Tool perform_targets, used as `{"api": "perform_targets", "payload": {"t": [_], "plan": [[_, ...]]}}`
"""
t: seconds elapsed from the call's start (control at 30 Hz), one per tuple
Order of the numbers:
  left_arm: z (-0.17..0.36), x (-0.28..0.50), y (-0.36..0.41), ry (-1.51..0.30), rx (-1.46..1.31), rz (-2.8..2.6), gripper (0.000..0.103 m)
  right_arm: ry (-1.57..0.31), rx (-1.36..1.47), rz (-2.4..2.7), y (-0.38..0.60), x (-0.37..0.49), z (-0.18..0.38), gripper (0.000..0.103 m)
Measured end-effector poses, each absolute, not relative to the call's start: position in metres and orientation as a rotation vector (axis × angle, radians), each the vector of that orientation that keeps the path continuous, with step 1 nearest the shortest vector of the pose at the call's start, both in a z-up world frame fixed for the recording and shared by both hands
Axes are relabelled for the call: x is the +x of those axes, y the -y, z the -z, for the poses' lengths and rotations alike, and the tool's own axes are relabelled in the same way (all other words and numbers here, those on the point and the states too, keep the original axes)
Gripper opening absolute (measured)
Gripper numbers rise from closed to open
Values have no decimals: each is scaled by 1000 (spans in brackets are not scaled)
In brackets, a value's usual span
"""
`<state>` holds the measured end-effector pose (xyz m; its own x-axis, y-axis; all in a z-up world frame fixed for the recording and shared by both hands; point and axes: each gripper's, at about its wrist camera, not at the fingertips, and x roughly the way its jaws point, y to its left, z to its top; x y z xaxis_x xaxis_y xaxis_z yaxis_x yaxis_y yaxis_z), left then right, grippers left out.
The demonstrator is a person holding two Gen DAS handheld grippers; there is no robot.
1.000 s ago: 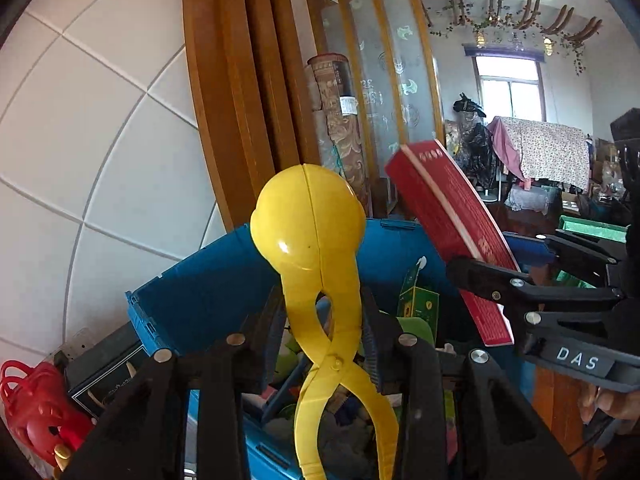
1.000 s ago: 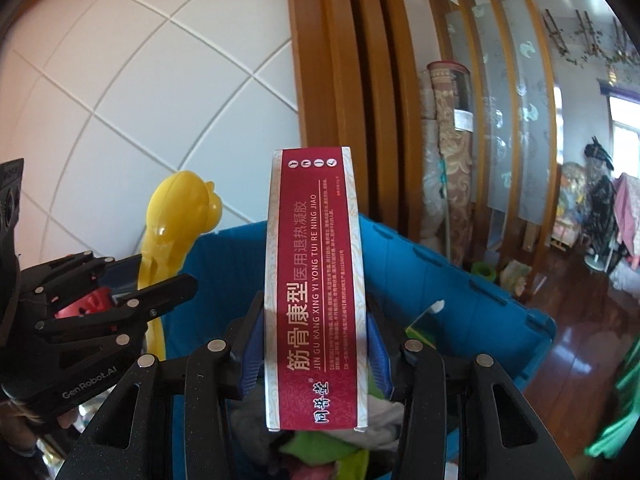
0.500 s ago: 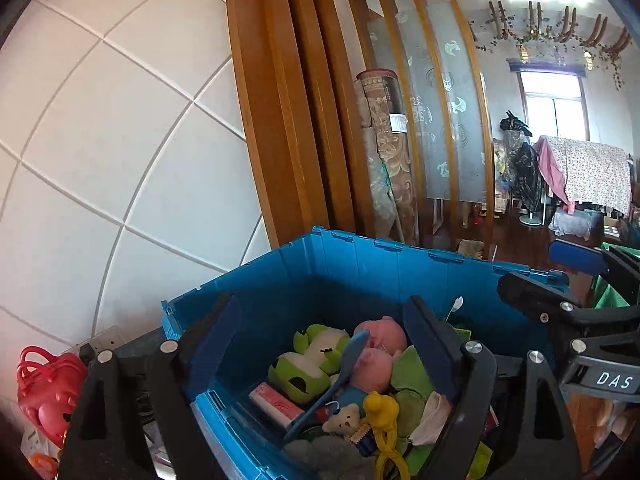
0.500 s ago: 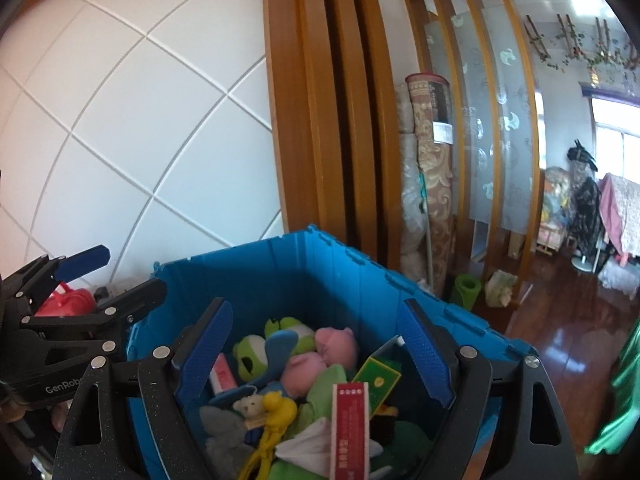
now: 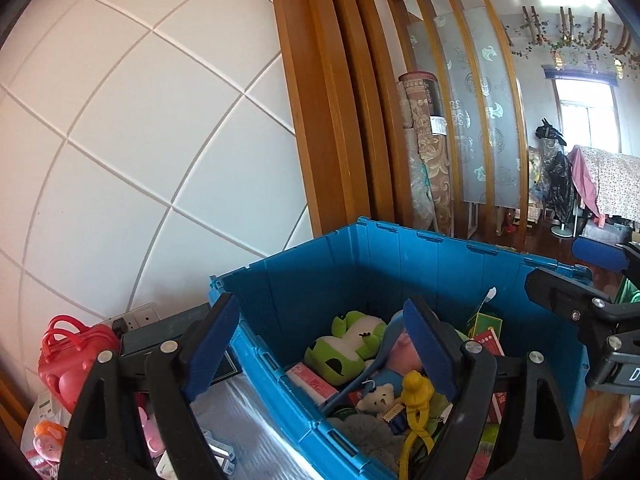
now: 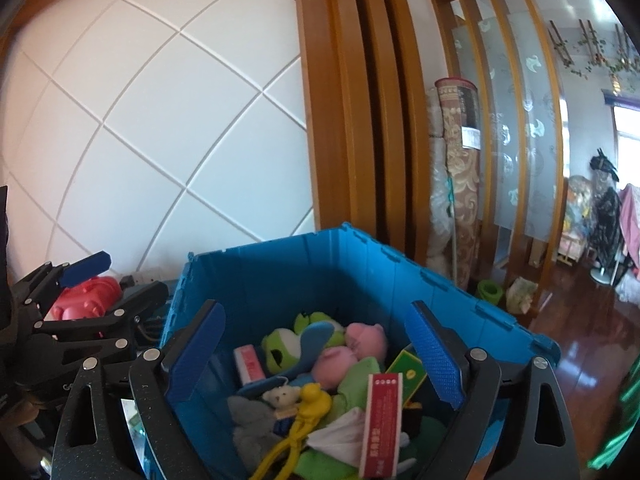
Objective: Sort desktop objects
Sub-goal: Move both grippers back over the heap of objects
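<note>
A blue bin (image 5: pixel 400 248) stands below both grippers, full of toys and boxes. On the pile inside lie a yellow clip toy (image 5: pixel 416 396) and a red box (image 6: pixel 380 424). My left gripper (image 5: pixel 320 308) is open over the bin's left wall and holds nothing. My right gripper (image 6: pixel 316 312) hangs over the bin (image 6: pixel 280 272). Its jaws are opening, with nothing between them. The yellow clip toy (image 6: pixel 312 400) lies beside a small bear (image 6: pixel 282 396). A green frog plush (image 6: pixel 284 344) and pink plush (image 6: pixel 360 340) lie further back.
Left of the bin are a red toy bag (image 5: pixel 76 356), a dark box (image 5: pixel 160 332) and a wall socket (image 5: pixel 140 316) on the tiled wall. A silvery surface (image 5: pixel 256 432) holds small items. A wooden pillar (image 5: pixel 332 120) and rolled carpet (image 5: pixel 424 152) stand behind.
The left gripper let go of the yellow clip toy and the right one the red box; both now lie in the bin. Both jaws have spread wide. The left view has swung left.
</note>
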<state>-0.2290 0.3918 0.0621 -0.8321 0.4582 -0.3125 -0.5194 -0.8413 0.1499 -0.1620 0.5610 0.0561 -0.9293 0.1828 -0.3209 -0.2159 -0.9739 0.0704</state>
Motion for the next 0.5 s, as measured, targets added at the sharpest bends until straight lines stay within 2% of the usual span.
{"api": "perform_targets", "payload": {"t": [0.13, 0.23, 0.5], "plan": [[-56, -219, -366, -300, -348, -2642, 84, -146, -450, -2956, -542, -156, -56, 93], [-46, -208, -337, -287, -339, -2709, 84, -122, -420, -3017, -521, -150, -55, 97], [6, -184, -227, -164, -419, -2897, 84, -71, -440, -3160, -447, -145, -50, 98]]}}
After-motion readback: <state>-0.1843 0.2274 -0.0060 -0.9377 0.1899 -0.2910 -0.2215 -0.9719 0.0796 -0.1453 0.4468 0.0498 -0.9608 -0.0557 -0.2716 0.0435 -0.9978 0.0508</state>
